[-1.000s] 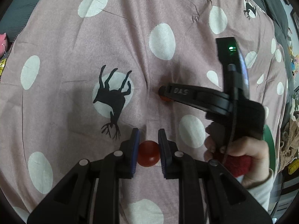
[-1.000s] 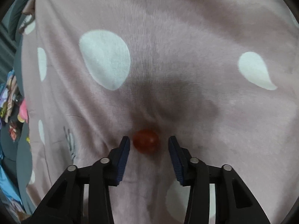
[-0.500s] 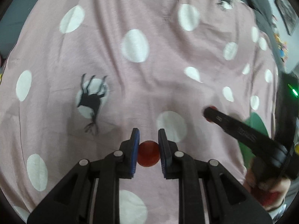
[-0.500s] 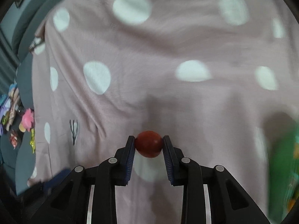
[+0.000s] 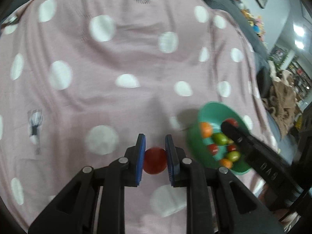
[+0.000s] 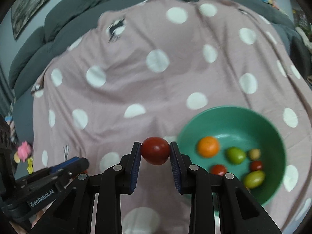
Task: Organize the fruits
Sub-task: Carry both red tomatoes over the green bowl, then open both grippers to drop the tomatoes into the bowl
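In the left wrist view, a small red fruit [image 5: 155, 160] is clamped between the blue pads of the left gripper [image 5: 155, 159], whose jaws are drawn narrow around it. The pair is seen above a pink blanket [image 5: 117, 68] printed with white dots. A green bowl [image 5: 202, 136] is seen just to the right of the left gripper, resting on the blanket. Inside the bowl an orange fruit [image 5: 206, 129], two green fruits and several small red ones are gathered. The right gripper [image 5: 229, 125] is seen reaching over the bowl from the lower right, and a red fruit [image 5: 232, 121] is glimpsed at its tip, above the bowl's contents.

In the right wrist view, a red tomato-like fruit [image 6: 155, 150] is held at the very tips of the right gripper [image 6: 155, 151], the jaws being narrowed and pressed against both its sides. The green bowl [image 6: 273, 132] lies just to the right of this gripper. An orange fruit [image 6: 208, 146], two green fruits [image 6: 236, 155], a small tan one [image 6: 254, 154] and small red ones [image 6: 218, 169] are contained in the bowl. The left gripper [image 6: 78, 162] is seen well to the left of the bowl, at the lower left edge; its jaws cannot be judged from here. A grey cushion [image 6: 97, 3] is seen behind the blanket, beyond the bowl.
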